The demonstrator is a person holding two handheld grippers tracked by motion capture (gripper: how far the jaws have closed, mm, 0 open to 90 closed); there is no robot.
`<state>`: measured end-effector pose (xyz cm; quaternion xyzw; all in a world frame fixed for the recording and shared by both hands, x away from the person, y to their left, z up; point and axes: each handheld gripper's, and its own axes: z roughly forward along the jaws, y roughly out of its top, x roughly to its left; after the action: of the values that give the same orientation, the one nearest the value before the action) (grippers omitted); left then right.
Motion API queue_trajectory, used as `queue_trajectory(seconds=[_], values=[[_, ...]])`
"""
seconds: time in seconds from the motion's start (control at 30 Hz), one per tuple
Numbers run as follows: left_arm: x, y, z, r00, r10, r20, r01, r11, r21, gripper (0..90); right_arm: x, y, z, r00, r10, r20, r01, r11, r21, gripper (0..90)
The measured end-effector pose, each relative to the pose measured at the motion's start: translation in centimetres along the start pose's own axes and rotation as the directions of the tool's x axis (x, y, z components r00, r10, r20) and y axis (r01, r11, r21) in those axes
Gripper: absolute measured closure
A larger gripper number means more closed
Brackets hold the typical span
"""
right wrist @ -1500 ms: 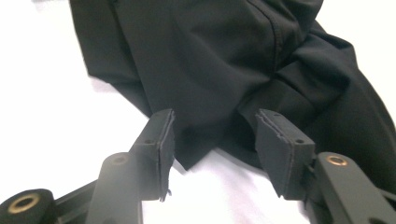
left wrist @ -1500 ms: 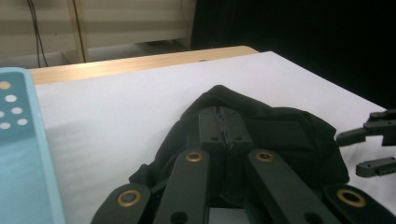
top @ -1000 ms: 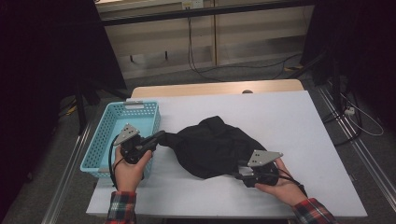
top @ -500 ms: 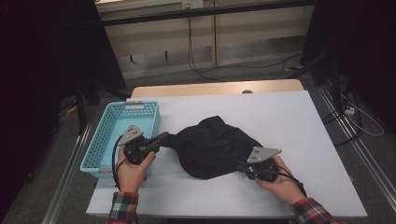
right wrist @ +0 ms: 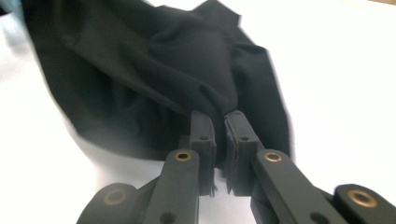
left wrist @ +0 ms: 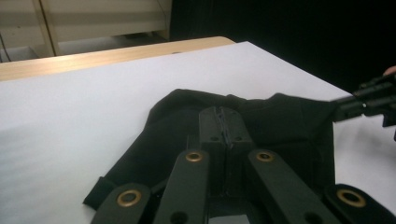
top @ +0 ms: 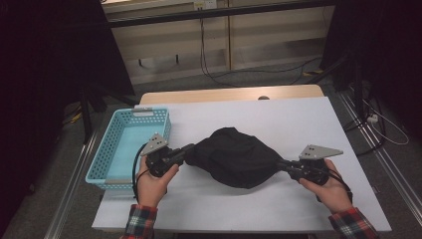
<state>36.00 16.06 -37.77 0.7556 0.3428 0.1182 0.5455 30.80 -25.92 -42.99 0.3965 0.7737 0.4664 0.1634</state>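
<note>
Stretching a black cloth [top: 234, 158] between three and nine o'clock, left gripper [top: 186, 151] and right gripper [top: 284, 165] both clamp its edges, the right jaws having just closed.

My right gripper [right wrist: 219, 122] hides the pinched fold of the cloth [right wrist: 154, 70]; the cloth's far-left edge beyond it blurs.

White surface [top: 298, 124], wood strip [top: 234, 94] showing along far edge. On it: black cloth [top: 234, 157] bunched near middle, stretched left-right w/ both ends drawn to points, rest in rumpled mound; light blue plastic basket [top: 107, 167] w/ slotted walls at left edge, near corner overhanging surface a bit. Cloth just beside basket, not touching. Right half of surface bare white
</note>
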Motion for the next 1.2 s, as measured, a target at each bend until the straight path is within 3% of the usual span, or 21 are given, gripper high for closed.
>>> queue_trajectory(seconds=[0.1, 0.2, 0.33, 0.5, 0.73, 1.0, 1.2], values=[[0.3, -0.3, 0.3, 0.9999, -0.005, -0.015, 0.006, 0.9998, 0.017, 89.8, -0.6, -0.4, 0.3, 0.9995, 0.029, 0.015, -0.029, 0.9995, 0.013, 82.4], [1.1, -0.6, 0.0, 0.9988, -0.028, -0.039, 0.028, 0.9995, 0.01, 89.8, -0.2, -0.5, 1.2, 0.9998, 0.003, 0.018, -0.004, 0.999, 0.045, 79.5], [2.3, -0.8, -1.0, 0.9949, -0.064, -0.078, 0.064, 0.998, -0.003, 89.8, 0.6, -0.3, 2.0, 0.9996, -0.029, 0.005, 0.029, 0.9985, 0.046, 74.4], [3.4, -1.1, -1.9, 0.9894, -0.092, -0.112, 0.09, 0.9957, -0.019, 89.8, 1.5, -0.1, 2.4, 0.9989, -0.046, -0.009, 0.046, 0.9975, 0.053, 74.5], [2.9, -1.1, -1.6, 0.9909, -0.074, -0.112, 0.074, 0.9973, -0.005, 89.7, 2.3, 0.0, 2.6, 0.9972, -0.056, -0.05, 0.059, 0.9973, 0.045, 72.9], [2.3, -1.0, -1.1, 0.9928, -0.058, -0.105, 0.059, 0.9982, 0.008, 89.7, 3.9, -0.2, 2.8, 0.9864, -0.108, -0.124, 0.114, 0.9923, 0.048, 68.7], [2.4, -0.8, -1.3, 0.992, -0.068, -0.106, 0.068, 0.9977, -0.009, 89.7, 4.9, -0.7, 4.0, 0.969, -0.173, -0.176, 0.193, 0.9756, 0.104, 62.2]])
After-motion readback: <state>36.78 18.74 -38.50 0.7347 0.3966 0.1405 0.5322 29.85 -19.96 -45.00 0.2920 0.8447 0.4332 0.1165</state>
